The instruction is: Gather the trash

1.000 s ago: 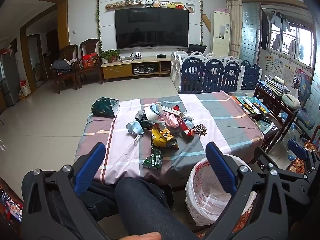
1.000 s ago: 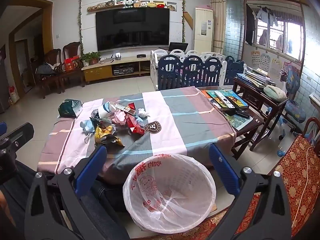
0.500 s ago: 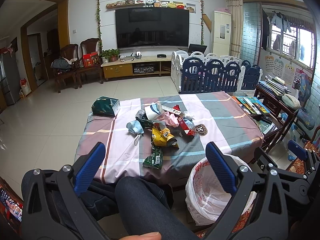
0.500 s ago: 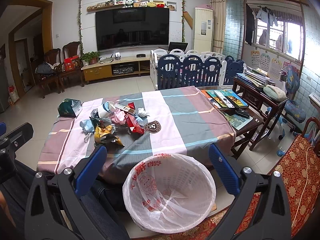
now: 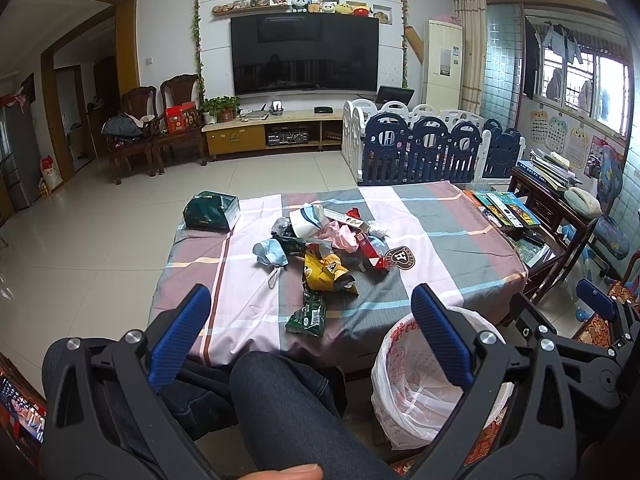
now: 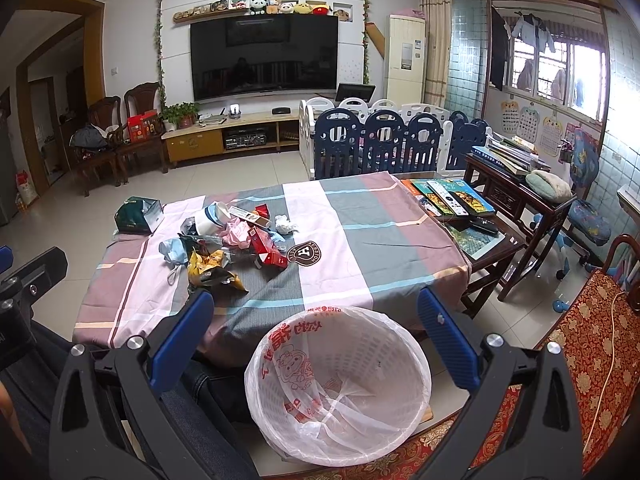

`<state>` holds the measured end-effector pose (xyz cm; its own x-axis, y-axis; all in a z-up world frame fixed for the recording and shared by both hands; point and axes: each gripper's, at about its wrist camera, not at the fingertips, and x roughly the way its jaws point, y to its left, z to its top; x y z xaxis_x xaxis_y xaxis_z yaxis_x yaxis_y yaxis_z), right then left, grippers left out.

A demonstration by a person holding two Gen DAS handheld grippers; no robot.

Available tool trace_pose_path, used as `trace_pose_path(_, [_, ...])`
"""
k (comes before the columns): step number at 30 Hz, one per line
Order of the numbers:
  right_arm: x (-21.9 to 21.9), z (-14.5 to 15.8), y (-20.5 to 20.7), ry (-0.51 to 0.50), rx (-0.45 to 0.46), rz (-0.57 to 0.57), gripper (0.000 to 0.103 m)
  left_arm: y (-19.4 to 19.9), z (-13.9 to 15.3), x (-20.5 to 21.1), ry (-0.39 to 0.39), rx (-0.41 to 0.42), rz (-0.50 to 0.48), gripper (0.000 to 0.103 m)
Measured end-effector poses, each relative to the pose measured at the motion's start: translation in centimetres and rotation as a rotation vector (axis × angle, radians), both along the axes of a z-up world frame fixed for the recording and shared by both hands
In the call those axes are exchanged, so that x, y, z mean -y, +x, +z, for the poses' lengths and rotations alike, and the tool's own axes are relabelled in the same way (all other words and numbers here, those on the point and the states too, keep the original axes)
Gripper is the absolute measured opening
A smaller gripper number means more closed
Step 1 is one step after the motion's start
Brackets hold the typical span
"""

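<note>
Both blue-padded black grippers, left gripper (image 5: 310, 336) and right gripper (image 6: 316, 338), gape wide and empty. The heap of crumpled wrappers (image 5: 320, 252) sits mid-tablecloth toward the left edge; the white bag-lined wastebasket (image 6: 338, 384) waits below the near edge, probably for short drops.

Bright daylight floods from the window (image 6: 560, 76), overexposed there; sharp focus, strong fisheye bending and dark corners.
</note>
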<state>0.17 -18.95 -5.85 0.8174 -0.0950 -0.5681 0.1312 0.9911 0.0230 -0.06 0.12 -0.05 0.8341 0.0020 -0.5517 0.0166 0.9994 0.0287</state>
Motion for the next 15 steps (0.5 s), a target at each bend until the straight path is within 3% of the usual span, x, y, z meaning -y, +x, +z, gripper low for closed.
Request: trace_pose_path(15, [0.1, -0.4, -0.1, -0.004, -0.001, -0.001, 0.1, 0.1, -1.9, -0.6, 0.001, -0.008, 0.004, 0.1])
